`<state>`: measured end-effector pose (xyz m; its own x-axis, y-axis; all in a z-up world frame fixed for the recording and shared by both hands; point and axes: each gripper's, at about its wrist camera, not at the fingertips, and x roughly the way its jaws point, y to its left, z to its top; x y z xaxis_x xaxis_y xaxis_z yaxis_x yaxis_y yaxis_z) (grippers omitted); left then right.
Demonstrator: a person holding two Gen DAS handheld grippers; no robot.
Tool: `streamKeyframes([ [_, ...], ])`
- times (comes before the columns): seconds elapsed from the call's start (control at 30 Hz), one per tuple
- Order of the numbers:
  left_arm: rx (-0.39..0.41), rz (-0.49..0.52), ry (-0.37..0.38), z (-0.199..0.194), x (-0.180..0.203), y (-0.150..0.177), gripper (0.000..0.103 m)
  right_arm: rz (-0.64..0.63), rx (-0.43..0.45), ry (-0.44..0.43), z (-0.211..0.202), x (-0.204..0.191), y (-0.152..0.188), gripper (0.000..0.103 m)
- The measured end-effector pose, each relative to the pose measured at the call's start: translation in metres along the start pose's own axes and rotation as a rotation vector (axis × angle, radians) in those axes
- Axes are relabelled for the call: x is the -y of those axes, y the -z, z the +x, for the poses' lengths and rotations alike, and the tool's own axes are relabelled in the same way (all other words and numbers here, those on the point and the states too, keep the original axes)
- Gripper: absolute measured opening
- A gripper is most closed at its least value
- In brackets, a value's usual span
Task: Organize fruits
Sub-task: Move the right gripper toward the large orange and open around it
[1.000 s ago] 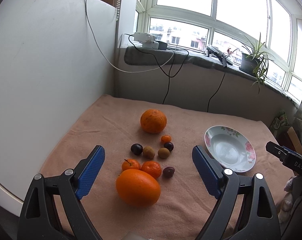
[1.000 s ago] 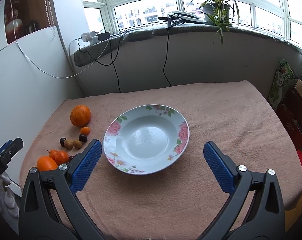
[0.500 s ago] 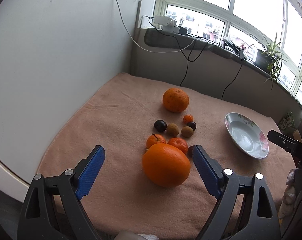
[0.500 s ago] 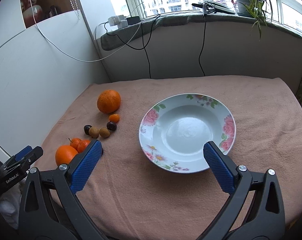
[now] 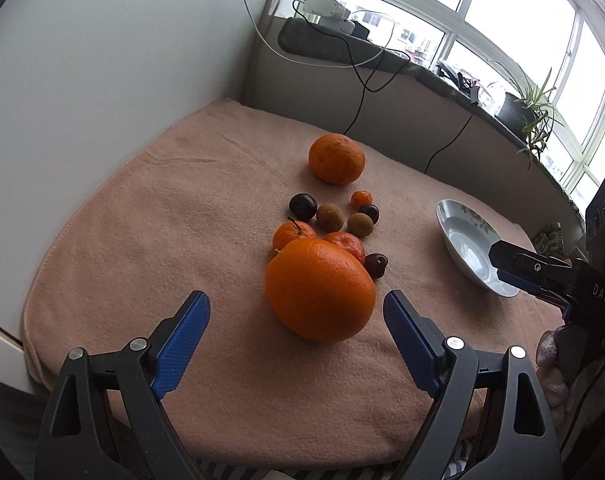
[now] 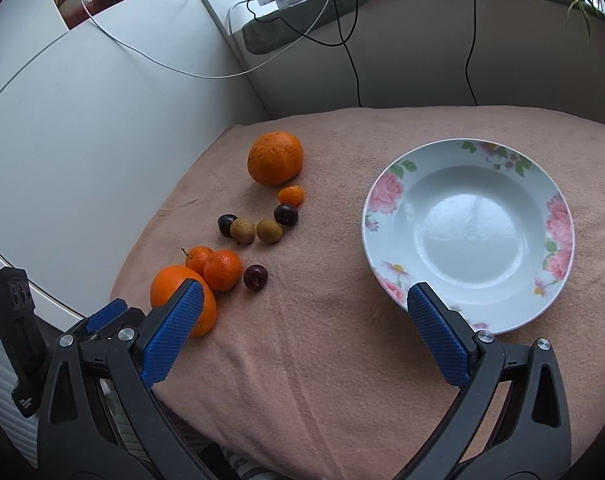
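left tool: wide open, empty, large smooth round orange at 12 o'clock
right tool: wide open, empty
floral white ceramic plate: glossy, upright, 1 o'clock
worktop: fuzzy peach cloth

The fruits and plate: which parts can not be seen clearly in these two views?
- Big orange: right wrist view, its near side is hidden behind the right gripper's blue finger pad.
- Plate: left wrist view, its near rim is covered by the right gripper.
- Dark fruit: left wrist view, partly behind the big orange.
- Brown round fruits: too small to identify.
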<state>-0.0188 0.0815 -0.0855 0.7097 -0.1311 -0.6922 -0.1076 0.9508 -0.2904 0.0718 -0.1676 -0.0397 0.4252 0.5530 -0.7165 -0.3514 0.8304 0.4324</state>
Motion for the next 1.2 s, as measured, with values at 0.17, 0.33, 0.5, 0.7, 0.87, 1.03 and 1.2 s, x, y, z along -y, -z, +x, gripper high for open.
streamKeyframes([
  [0.17, -0.030, -0.012, 0.057, 0.007, 0.002, 0.002, 0.084, -0.012, -0.040, -0.068, 0.014, -0.013, 0.003, 0.103],
  [0.33, -0.046, 0.007, 0.075, 0.013, 0.004, 0.003, 0.083, -0.040, -0.092, -0.119, 0.030, -0.025, 0.003, 0.102],
  [0.5, -0.050, 0.021, 0.091, 0.015, 0.007, 0.005, 0.080, -0.052, -0.149, -0.190, 0.047, -0.039, 0.002, 0.100],
  [0.7, -0.058, 0.014, 0.113, 0.019, 0.004, 0.007, 0.079, -0.082, -0.203, -0.249, 0.065, -0.057, 0.003, 0.099],
  [0.87, -0.060, 0.001, 0.118, 0.022, 0.000, 0.006, 0.079, -0.056, -0.262, -0.284, 0.084, -0.060, 0.006, 0.089],
  [1.03, -0.058, 0.006, 0.118, 0.023, 0.000, 0.005, 0.078, -0.059, -0.275, -0.292, 0.096, -0.066, 0.006, 0.089],
  [1.2, -0.061, 0.017, 0.122, 0.026, 0.002, 0.005, 0.072, -0.063, -0.292, -0.300, 0.104, -0.072, 0.005, 0.080],
])
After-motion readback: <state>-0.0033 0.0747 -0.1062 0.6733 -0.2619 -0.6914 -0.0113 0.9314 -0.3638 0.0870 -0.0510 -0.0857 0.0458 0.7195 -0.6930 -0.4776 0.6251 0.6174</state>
